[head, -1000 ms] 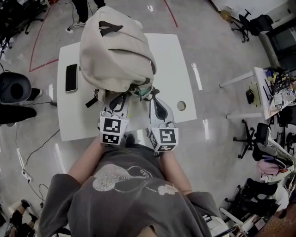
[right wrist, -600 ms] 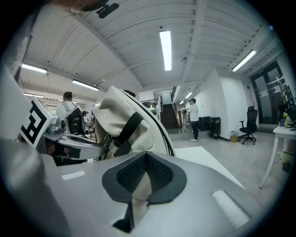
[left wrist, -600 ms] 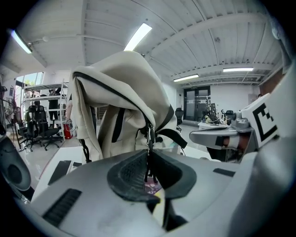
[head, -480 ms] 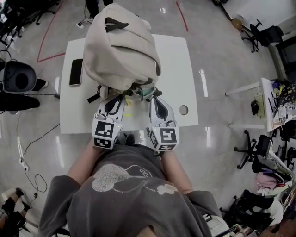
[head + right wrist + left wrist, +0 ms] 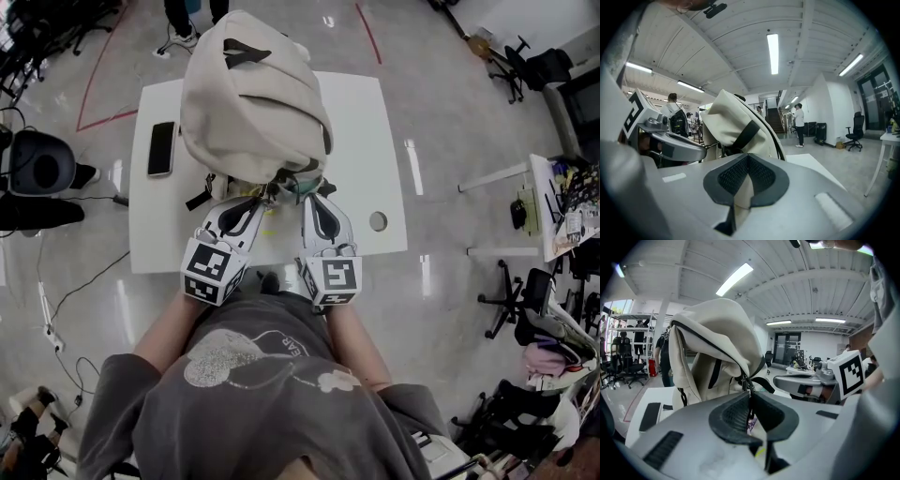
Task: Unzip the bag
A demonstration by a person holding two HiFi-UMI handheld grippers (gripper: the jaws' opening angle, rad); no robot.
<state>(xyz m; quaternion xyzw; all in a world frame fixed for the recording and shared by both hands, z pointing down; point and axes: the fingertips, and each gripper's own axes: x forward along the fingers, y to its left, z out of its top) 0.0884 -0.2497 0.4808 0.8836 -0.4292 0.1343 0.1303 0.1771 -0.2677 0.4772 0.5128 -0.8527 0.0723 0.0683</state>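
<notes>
From above, the beige bag (image 5: pixel 253 103) sits bulging on the white table (image 5: pixel 361 141), with a dark phone (image 5: pixel 161 148) lying just beside it on the left. The left gripper (image 5: pixel 265 195) is in at the bag's near edge, its jaws having just been closing there on something too small to make out. The right gripper (image 5: pixel 307 194) is close alongside, tips against the same edge. A round hole (image 5: pixel 378 221) shows in the tabletop, off to the right.

Bag (image 5: pixel 253 103): matt beige woven cloth, black webbing straps (image 5: pixel 246 53), dark metal-looking zipper pull (image 5: pixel 749 380). Tabletop (image 5: pixel 361 141) smooth white; floor (image 5: pixel 450 122) glossy, reflective. Left hand-held gripper (image 5: pixel 263 194) and right hand-held gripper (image 5: pixel 309 194): matt grey plastic, black mesh-textured pads (image 5: pixel 733 176).
</notes>
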